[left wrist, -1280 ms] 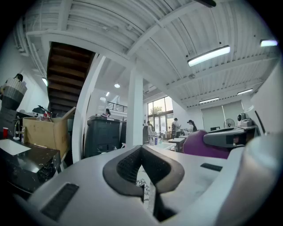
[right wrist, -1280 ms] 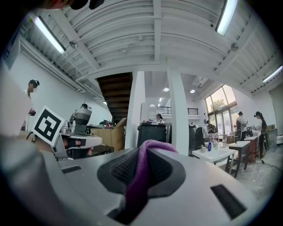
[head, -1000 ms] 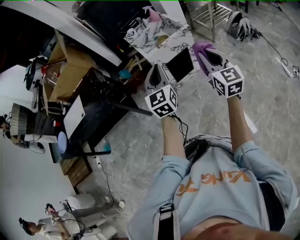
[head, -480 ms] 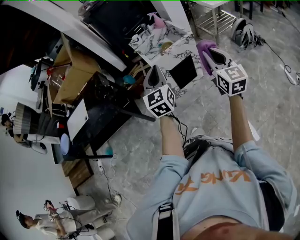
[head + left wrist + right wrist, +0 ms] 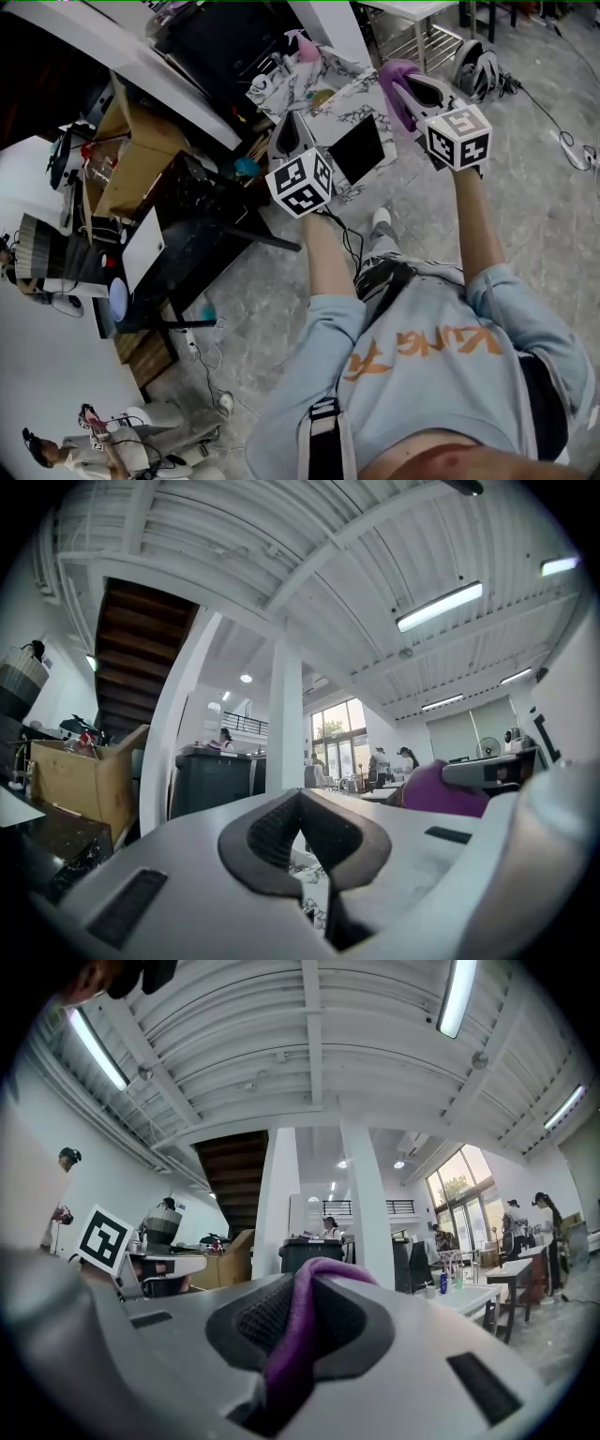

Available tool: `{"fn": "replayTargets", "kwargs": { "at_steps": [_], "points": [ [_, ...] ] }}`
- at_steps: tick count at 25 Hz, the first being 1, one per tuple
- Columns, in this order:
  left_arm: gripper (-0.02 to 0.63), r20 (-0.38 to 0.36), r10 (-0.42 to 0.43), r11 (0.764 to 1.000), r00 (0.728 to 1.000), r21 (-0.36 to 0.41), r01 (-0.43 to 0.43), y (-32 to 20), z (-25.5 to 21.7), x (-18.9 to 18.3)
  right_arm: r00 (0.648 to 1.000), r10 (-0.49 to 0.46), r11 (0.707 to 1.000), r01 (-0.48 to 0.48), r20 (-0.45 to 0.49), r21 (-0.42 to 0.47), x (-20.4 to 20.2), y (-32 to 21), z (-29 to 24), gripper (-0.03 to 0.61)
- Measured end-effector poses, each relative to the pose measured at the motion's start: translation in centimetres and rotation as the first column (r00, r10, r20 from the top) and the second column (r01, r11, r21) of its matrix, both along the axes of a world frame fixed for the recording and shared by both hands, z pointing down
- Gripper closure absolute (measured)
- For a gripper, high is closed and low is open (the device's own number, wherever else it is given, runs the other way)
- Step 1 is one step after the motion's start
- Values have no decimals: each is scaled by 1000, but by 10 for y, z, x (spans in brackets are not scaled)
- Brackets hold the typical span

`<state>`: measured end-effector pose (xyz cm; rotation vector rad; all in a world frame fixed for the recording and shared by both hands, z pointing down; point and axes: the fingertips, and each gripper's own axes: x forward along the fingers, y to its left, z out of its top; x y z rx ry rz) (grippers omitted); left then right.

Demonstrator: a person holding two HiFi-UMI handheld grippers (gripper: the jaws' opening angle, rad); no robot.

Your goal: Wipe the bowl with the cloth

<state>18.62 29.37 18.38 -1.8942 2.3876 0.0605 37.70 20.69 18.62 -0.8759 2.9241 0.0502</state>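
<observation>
Only right gripper view shows fingers (image 5: 251, 1323) pinching cloth (image 5: 292, 1340).

Orange lettering (image 5: 450, 342) across the person's pale blue T-shirt (image 5: 441, 398), seen upside down, appears to read "KUNG"; the rest is creased. Nothing else is legible.

Right hand-held gripper (image 5: 314, 1283) clamped on purple cloth (image 5: 289, 1349); the fold runs up between the 2 pads. White pillar (image 5: 367, 1208) ahead, stairs (image 5: 232, 1180) behind it, bench (image 5: 473, 1299) at right.
</observation>
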Motion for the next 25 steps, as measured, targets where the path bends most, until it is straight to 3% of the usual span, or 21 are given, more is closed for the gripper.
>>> {"fn": "replayTargets", "kwargs": {
  "at_steps": [4, 8, 16, 21, 25],
  "points": [
    [594, -30, -8, 1000, 1000, 12, 9, -20, 9, -29, 999, -34, 999, 35, -31, 33, -29, -18, 2, 505],
    [594, -63, -23, 999, 998, -40, 20, -63, 37, -68, 998, -46, 998, 48, -47, 28, -64, -60, 16, 505],
    [594, -134, -41, 986, 990, -164, 19, -179, 94, -167, 998, -48, 996, 44, -47, -80, -160, -177, 62, 505],
    [594, -110, 15, 947, 994, -316, -49, -258, 134, -208, 998, -38, 986, 29, -48, -165, -214, -246, 97, 505],
    [594, -155, 1, 918, 988, -392, -63, -304, 175, -251, 993, -22, 971, -7, -116, -241, -249, -297, 139, 505]
  ]
}}
